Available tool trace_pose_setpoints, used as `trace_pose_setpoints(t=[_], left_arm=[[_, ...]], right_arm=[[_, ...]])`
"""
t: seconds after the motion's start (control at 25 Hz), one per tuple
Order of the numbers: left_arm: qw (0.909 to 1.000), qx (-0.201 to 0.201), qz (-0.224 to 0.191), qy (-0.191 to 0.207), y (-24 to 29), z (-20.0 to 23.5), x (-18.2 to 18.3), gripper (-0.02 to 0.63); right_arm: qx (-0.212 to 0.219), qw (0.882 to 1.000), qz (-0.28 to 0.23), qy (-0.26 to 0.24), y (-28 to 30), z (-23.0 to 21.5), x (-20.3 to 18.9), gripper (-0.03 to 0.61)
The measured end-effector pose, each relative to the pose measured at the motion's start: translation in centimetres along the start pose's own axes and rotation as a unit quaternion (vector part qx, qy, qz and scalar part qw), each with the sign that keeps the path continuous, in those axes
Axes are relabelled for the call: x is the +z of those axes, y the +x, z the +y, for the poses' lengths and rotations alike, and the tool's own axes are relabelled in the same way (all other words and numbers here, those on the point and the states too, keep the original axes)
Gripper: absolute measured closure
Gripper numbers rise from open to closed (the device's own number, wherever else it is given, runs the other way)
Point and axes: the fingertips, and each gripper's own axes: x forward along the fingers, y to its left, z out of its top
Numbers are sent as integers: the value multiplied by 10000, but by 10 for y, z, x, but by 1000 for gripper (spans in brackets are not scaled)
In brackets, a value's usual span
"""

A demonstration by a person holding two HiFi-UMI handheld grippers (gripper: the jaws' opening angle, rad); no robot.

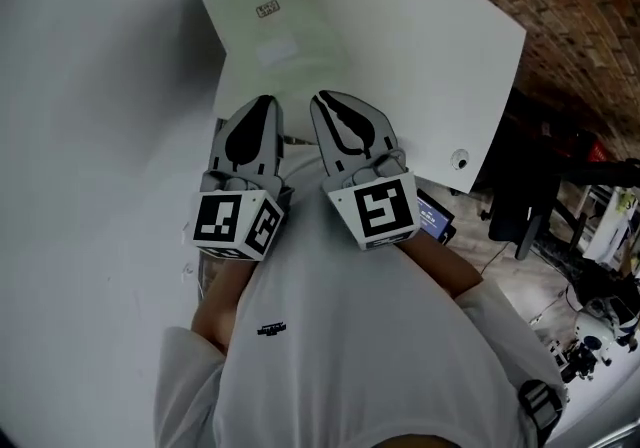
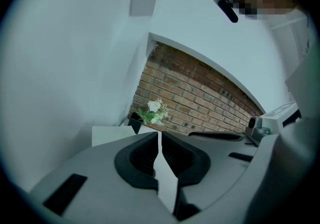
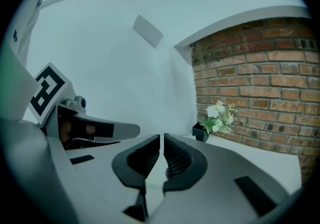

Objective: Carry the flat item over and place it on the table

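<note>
Wall (image 1: 90,116), plain and pale, fills the 9 o'clock side of the head view. Next to it, the left gripper (image 1: 262,104) is held in front of the person's white shirt (image 1: 350,346), its marker cube (image 1: 235,221) toward the body and its tip toward 12 o'clock. In its own view the left gripper (image 2: 160,135) has its jaws closed together with only a thin slit between the dark pads and nothing held in them.

At 12 o'clock from that tip, the flat sheet (image 1: 275,31) lies on the white worktop (image 1: 440,56), on its far left part, with a small label (image 1: 267,8) near its far edge. Neither gripper touches the sheet. In the left gripper view a pale flat corner (image 2: 107,135) shows at 10 o'clock from the jaws; whether it is the sheet or the worktop cannot be told.

Just beside the left gripper, at its 3 o'clock, the right gripper (image 1: 325,98) points the same way, its tip over the near edge of the worktop. In the right gripper view its jaws (image 3: 162,138) are closed and empty too, and the other gripper's marker cube (image 3: 47,90) shows at 9 o'clock.

A small plant (image 3: 217,118) in a black pot stands at the far end of the worktop against the brick wall (image 3: 260,78). At 3 o'clock in the head view, past the worktop's edge, stands a black chair (image 1: 520,196).
</note>
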Motion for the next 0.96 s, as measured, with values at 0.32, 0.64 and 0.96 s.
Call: trace_pose_setpoints(t=[0.32, 0.64, 0.96], left_arm=[[10000, 32, -73, -28, -8, -7, -10, 575], [9998, 65, -154, -133, -17, -6, -16, 575], [9994, 80, -257, -211, -18, -3, -18, 575]], right_arm=[[50, 9997, -225, -98, -11, 4, -3, 526], [95, 9995, -277, -119, -15, 10, -5, 526], [82, 9996, -199, 161, -15, 6, -11, 526]])
